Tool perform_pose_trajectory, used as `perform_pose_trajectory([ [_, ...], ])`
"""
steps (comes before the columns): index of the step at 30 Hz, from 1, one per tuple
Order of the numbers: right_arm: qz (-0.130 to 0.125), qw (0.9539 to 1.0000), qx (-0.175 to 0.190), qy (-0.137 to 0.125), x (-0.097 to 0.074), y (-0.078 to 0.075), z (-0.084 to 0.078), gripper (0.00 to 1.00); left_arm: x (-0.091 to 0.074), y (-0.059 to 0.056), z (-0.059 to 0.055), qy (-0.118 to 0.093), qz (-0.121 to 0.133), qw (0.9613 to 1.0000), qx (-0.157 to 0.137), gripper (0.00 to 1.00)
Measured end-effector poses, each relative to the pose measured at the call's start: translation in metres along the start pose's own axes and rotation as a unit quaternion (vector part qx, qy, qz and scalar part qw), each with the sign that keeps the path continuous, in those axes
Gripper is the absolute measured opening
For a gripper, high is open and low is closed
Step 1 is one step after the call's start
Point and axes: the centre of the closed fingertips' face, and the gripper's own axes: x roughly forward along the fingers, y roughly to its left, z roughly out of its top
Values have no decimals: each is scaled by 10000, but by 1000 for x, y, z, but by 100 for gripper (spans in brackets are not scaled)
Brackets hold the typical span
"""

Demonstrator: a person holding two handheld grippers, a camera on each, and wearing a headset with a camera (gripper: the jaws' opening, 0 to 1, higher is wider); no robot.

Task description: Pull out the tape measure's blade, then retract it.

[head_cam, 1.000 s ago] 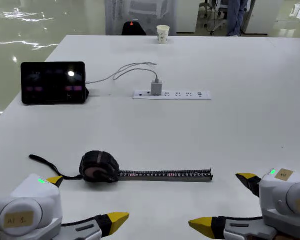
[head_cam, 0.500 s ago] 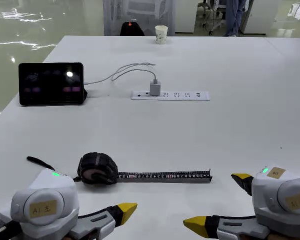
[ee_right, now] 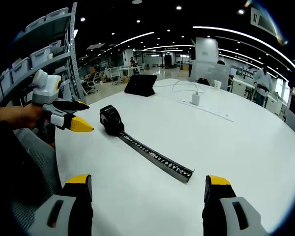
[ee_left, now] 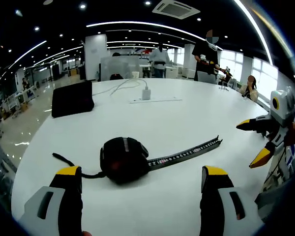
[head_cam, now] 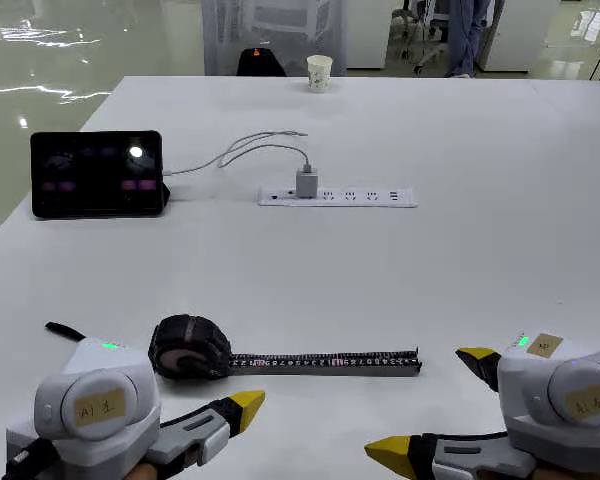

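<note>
Evidently the first half of the job was done: the tape measure [head_cam: 190,347] lay on the white table [head_cam: 380,270] near the person's edge, its dark case on its side and the blade [head_cam: 325,361] drawn out flat across the tabletop, running away from the case toward the person's right and ending in its hook. The wrist strap [head_cam: 65,330] trailed off the other side of the case.

Neither tool had hold of anything. In the left gripper view, the left gripper [ee_left: 141,173] had its yellow-tipped jaws spread wide, looking straight at the case from just short of it. The right gripper [head_cam: 432,403] was likewise spread apart and empty, near the hook end of the blade but clear of it.

What was left, as I judged it, was the whole of the retracting. With no tool on the blade and the blade lying out by itself, the lock was probably set, though the pictures did not show the catch. One tool would have to steady the case, and the release would have to be worked so that the blade ran back in
</note>
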Motion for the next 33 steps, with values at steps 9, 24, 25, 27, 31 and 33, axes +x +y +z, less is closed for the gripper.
perform_pose_trajectory([
  [9, 131, 9998, -127, 30, 4, -6, 4, 90, 11, 8, 4, 8, 174, 9998, -23, 99],
  [24, 579, 9945, -808, 327, 11, -15, 2, 78, 34, 14, 7, 47, 251, 9996, -105, 99],
  [25, 592, 9942, -830, 349, 12, -16, 1, 77, 35, 15, 7, 53, 261, 9996, -109, 99],
  [27, 631, 9932, -891, 405, 13, -18, 0, 76, 37, 16, 8, 51, 277, 9995, -110, 99],
  [31, 720, 9907, -1041, 499, 18, -24, -3, 73, 42, 20, 9, 52, 323, 9994, -119, 99],
  [33, 772, 9887, -1160, 552, 20, -26, -4, 70, 44, 21, 9, 52, 336, 9993, -124, 99],
])
